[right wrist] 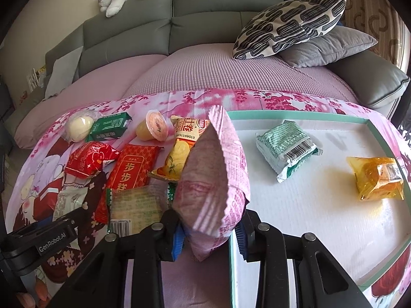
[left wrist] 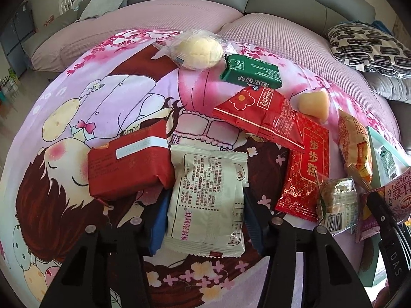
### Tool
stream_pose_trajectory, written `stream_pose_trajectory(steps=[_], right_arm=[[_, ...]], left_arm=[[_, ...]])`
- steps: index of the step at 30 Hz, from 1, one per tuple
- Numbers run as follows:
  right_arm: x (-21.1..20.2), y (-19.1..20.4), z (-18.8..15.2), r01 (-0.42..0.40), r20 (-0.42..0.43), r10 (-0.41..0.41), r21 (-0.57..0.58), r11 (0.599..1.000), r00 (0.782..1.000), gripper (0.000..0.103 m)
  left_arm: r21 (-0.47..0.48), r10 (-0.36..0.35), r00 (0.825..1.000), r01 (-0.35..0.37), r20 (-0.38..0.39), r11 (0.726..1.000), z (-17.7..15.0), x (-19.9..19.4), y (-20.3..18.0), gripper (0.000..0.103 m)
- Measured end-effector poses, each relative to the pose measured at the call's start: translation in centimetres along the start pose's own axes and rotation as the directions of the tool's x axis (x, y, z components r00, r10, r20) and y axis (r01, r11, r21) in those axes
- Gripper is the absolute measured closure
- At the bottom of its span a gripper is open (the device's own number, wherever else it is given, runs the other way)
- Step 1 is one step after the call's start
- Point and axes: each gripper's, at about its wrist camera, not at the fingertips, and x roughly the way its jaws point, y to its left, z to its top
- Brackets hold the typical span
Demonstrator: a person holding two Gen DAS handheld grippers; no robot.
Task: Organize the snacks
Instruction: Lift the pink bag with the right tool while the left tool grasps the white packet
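Snacks lie scattered on a pink cartoon-print cloth (left wrist: 77,97). My left gripper (left wrist: 205,220) points down at a white snack packet (left wrist: 208,200), and its blue pads (left wrist: 159,220) press on both long edges. Beside it lies a dark red packet (left wrist: 128,161). My right gripper (right wrist: 209,238) is shut on a pink snack packet (right wrist: 213,179), held upright over the near left edge of a white tray with a teal rim (right wrist: 295,116). In the tray lie a green-white packet (right wrist: 285,148) and a yellow packet (right wrist: 376,178).
Further out lie a wrapped bun (left wrist: 197,50), a green packet (left wrist: 251,73), a red flower packet (left wrist: 259,113), a red-gold packet (left wrist: 305,164), a jelly cup (left wrist: 313,102), a yellow packet (left wrist: 355,148) and a clear cracker packet (left wrist: 336,202). A grey sofa (right wrist: 205,25) with cushions stands behind.
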Motion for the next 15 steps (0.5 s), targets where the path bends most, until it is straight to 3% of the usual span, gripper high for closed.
stream_pose_trajectory(steps=[6,15], right_arm=[[-0.8,0.0,0.2,-0.015,0.016,0.015,0.003,1.000,1.000,0.070],[-3.0,-0.1,0.7,-0.021,0.065,0.021,0.005,1.000,0.998,0.070]], left_arm=[[-0.009,-0.023,1.000,0.023,0.000,1.000,0.0,-0.7,0.1,0.049],[0.007,-0.056,0.996,0.056,0.063,0.998,0.3,-3.6,-0.6,0.049]])
